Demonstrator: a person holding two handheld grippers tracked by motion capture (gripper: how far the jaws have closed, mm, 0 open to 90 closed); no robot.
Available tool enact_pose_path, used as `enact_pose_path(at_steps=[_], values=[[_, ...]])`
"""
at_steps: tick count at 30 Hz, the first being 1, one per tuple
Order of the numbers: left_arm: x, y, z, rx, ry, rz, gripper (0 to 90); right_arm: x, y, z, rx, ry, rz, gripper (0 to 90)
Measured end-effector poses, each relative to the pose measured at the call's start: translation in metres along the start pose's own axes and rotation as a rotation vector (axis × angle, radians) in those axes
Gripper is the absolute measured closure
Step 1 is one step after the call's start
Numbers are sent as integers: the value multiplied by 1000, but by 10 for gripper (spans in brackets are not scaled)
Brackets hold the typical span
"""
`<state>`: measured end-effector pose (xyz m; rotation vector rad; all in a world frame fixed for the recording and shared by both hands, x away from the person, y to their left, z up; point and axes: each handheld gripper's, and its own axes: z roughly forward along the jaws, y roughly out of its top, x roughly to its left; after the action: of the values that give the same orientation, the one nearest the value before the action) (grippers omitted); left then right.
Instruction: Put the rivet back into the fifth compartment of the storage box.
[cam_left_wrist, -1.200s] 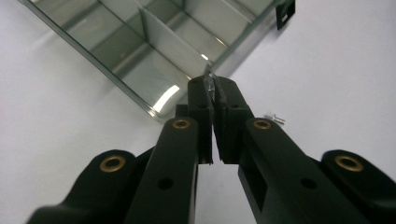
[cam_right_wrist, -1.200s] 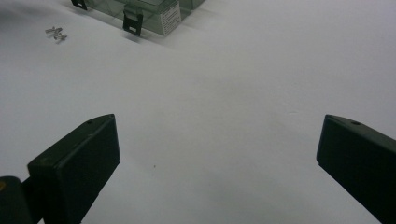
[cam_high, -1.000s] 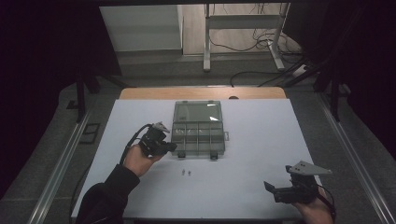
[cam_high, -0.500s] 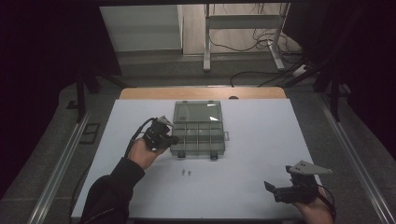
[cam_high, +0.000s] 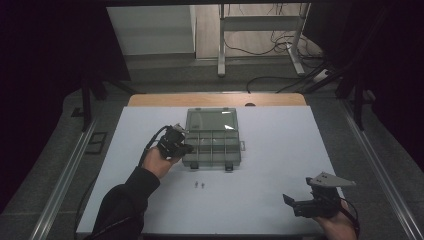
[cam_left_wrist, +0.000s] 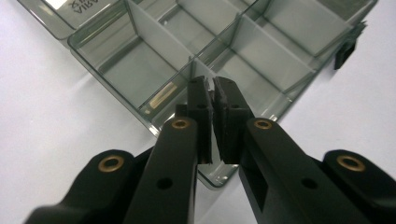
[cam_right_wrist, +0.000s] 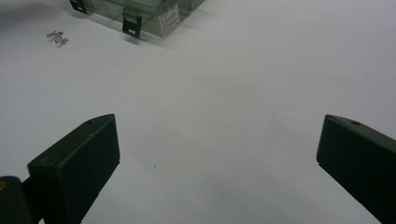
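Left hand has shifted from the desk toward the organizer box since the earlier frame.

High view: left tongs (cam_high: 184, 148) sit at the box's (cam_high: 212, 145) left front corner; two screws (cam_high: 200, 185) lie loose just in front of it. Right tongs (cam_high: 296, 202) rest well apart.

Left gripper view: tongs nearly shut, something small and pale (cam_left_wrist: 215, 87) pinched at the tips, over a corner compartment (cam_left_wrist: 187, 91).

Right gripper view: tongs wide, empty.

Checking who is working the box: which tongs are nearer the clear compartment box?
Left. The left tongs sit at the compartment box, over its near-left corner. The right tongs rest apart from it near the table's front right edge.
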<state>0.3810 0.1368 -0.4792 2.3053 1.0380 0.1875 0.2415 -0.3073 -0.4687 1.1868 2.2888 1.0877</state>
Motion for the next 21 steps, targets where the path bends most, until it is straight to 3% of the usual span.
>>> enact_pose_path(at_steps=[21], values=[[2,-4,18,30,-4,-3,822,0,0,1,6,5,0,0]])
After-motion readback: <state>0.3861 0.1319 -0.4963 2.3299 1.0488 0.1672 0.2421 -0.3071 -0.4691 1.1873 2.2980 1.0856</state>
